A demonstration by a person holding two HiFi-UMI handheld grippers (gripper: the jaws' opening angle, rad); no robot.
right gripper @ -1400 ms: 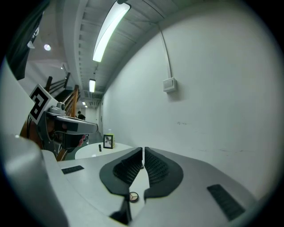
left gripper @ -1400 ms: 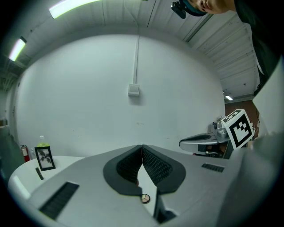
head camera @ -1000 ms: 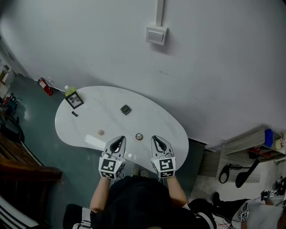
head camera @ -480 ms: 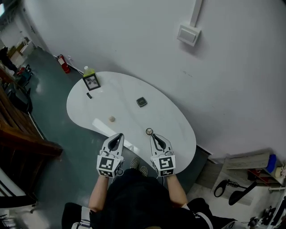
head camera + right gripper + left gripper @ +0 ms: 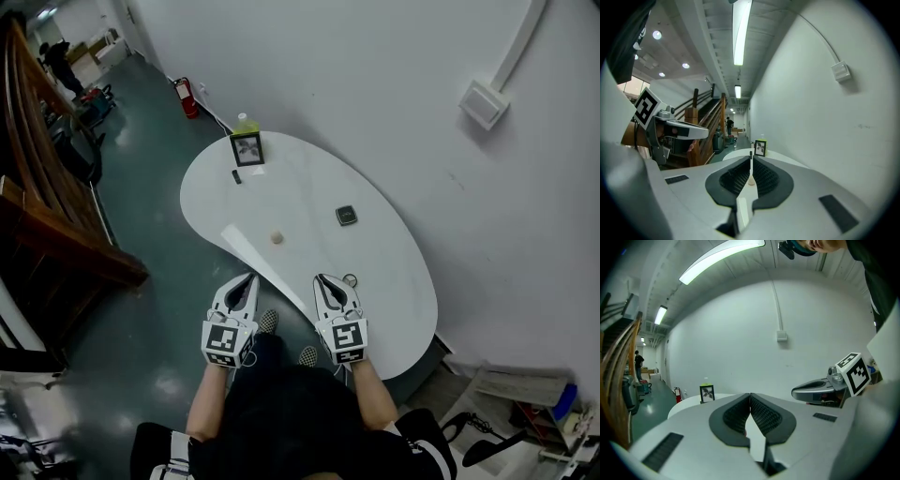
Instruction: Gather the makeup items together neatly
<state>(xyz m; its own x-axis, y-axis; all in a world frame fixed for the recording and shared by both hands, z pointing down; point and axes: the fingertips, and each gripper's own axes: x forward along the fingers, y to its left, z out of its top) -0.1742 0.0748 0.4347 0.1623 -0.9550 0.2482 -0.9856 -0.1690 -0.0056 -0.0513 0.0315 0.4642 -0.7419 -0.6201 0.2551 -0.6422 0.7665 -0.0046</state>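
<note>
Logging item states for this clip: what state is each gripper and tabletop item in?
left gripper: jaws shut, empty
right gripper: jaws shut, empty
picture frame: standing upright
black square case: lying flat
small black stick: lying flat
small beige item: lying apart from the others

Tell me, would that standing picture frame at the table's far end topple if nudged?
Probably: the picture frame stands upright, so a high push could tip it. It looks small, likely light. The glossy table might let it slide.
</note>
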